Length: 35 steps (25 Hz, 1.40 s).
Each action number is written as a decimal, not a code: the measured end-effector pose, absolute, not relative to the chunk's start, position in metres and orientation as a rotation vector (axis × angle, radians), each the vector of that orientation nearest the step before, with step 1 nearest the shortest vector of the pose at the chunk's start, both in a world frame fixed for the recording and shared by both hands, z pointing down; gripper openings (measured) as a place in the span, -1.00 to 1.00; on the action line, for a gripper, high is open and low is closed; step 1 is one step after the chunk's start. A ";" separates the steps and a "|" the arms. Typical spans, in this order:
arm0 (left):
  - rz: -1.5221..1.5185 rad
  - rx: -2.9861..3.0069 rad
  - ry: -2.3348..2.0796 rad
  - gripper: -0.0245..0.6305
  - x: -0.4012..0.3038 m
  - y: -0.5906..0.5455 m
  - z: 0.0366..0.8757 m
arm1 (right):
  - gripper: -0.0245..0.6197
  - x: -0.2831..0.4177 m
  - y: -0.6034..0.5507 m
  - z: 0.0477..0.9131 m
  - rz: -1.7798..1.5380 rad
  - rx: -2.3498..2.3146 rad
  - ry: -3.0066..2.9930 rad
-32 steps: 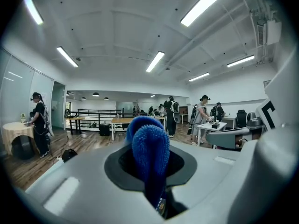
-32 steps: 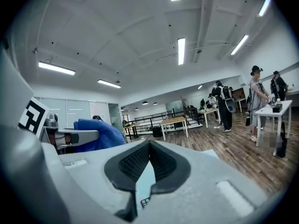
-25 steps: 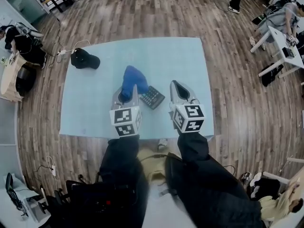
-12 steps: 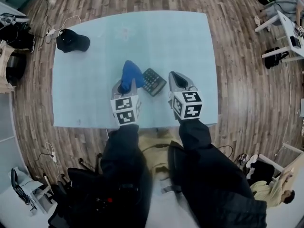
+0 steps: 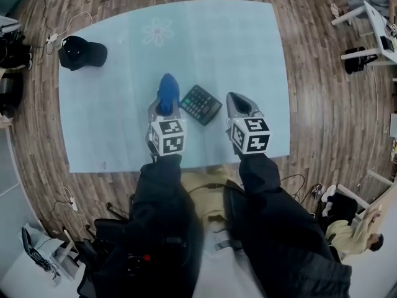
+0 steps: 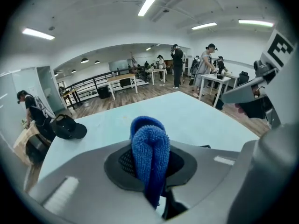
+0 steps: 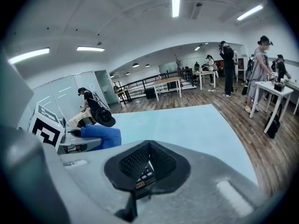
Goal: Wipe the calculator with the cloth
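Observation:
A dark calculator (image 5: 201,104) lies tilted on the light blue table (image 5: 242,42), near the front middle. My left gripper (image 5: 162,109) is just left of it, shut on a blue cloth (image 5: 167,92) that bulges past the jaws. In the left gripper view the cloth (image 6: 150,153) is folded and pinched between the jaws. My right gripper (image 5: 239,106) hovers just right of the calculator with its jaws together and nothing in them. In the right gripper view some calculator keys (image 7: 143,174) show through the gap between the pads, and the cloth (image 7: 100,136) is at the left.
A black cap (image 5: 82,51) lies at the table's far left corner. A faint flower print (image 5: 156,31) marks the far part of the table. Wooden floor surrounds the table, with white desks (image 5: 372,36) and people at the right.
The head view has tilted, so the table sits higher in the picture. The cloth, which leaned toward the calculator, now sits bunched to its left. Both grippers stay by the front edge.

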<state>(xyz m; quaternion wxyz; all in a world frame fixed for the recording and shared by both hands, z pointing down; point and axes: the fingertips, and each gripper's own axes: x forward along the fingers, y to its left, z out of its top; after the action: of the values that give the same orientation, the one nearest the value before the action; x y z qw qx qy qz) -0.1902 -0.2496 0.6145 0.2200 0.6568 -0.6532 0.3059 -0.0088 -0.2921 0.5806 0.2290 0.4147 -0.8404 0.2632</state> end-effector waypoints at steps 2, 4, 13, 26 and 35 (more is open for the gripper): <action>0.916 1.837 -1.779 -0.76 -0.190 -0.258 0.623 | -0.92 -0.004 -0.297 0.587 0.732 1.158 -2.287; 1.000 1.859 -1.744 -0.76 -0.188 -0.265 0.633 | -0.93 -0.001 -0.302 0.594 0.747 1.173 -2.263; 1.212 1.967 -1.426 -0.76 -0.135 -0.264 0.699 | -0.92 0.007 -0.309 0.618 0.766 1.178 -2.201; 1.111 2.028 -1.001 -0.76 -0.058 -0.221 0.731 | -0.92 0.020 -0.297 0.632 0.827 1.191 -2.161; 0.943 2.111 -0.662 -0.75 -0.011 -0.184 0.697 | -0.93 0.041 -0.291 0.628 0.856 1.237 -2.159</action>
<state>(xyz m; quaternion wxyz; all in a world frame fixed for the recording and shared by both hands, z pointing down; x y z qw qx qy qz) -0.0105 -0.1838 0.6970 0.3600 0.8189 -0.2568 0.3660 0.0406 -0.2912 0.6282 0.2524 0.4548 -0.7939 0.3148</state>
